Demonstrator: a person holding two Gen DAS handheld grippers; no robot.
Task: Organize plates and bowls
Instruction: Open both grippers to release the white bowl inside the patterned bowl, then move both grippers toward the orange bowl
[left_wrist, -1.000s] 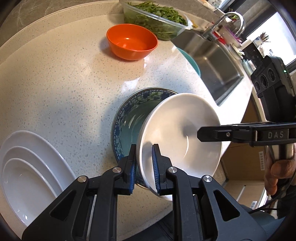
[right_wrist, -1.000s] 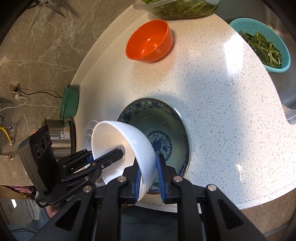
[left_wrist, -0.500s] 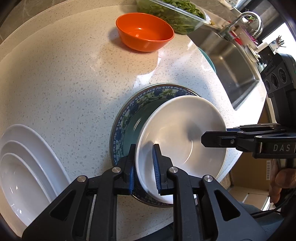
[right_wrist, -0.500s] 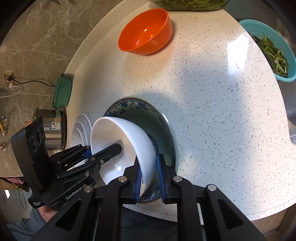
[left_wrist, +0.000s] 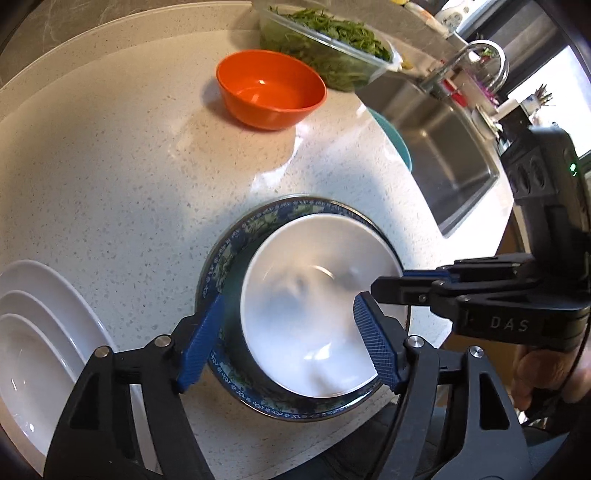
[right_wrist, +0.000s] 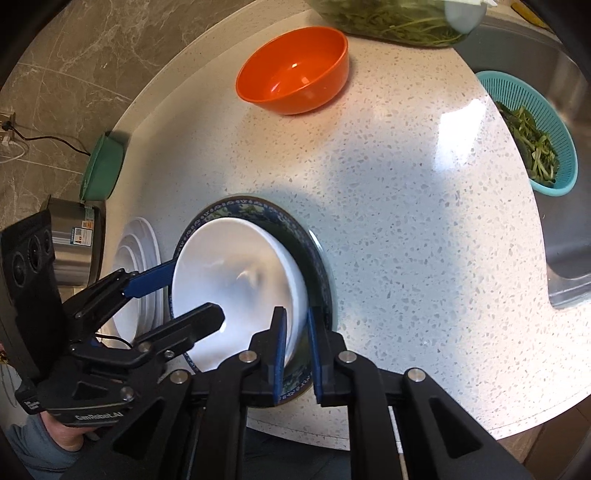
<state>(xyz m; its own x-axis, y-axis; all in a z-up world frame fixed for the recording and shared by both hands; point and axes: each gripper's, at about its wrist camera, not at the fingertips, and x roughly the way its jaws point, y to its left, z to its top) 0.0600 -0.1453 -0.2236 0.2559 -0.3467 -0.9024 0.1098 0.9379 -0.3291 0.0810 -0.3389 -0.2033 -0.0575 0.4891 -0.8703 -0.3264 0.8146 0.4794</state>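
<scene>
White bowl (left_wrist: 314, 306) nests in blue-patterned bowl (left_wrist: 236, 236) (upright).

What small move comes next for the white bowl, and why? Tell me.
Probably open the right tool and let go. The white bowl already sits inside the blue patterned bowl, and the left tool has just been opening, its pads clear of the rim. Only the right tool pinches the white bowl's rim, so releasing it should finish the nesting.
</scene>
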